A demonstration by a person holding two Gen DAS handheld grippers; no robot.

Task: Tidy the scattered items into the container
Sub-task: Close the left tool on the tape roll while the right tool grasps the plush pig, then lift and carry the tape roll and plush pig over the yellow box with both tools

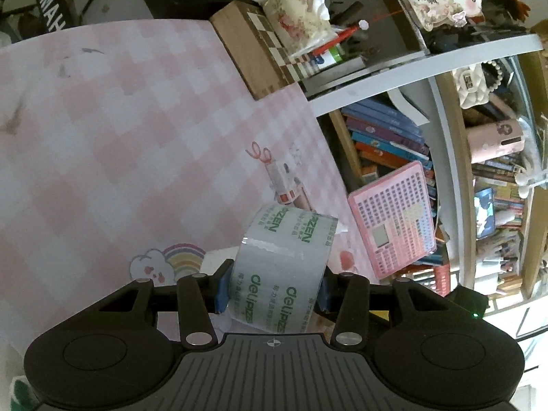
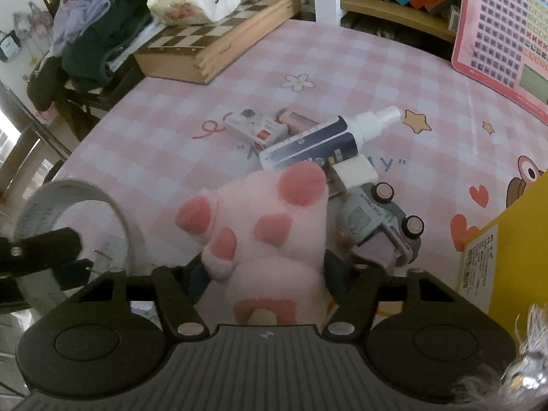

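Gripping tape roll — left gripper, plush paw hiding right gripper fingertips

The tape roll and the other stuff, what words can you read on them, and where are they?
"deli" in green, on the tape roll that the left gripper holds.
"YAMAH", cut off at the edge, on a dark thing top left.
"FUNTRUCK", on the toy truck.
Yellow box label, spray bottle print: too small.
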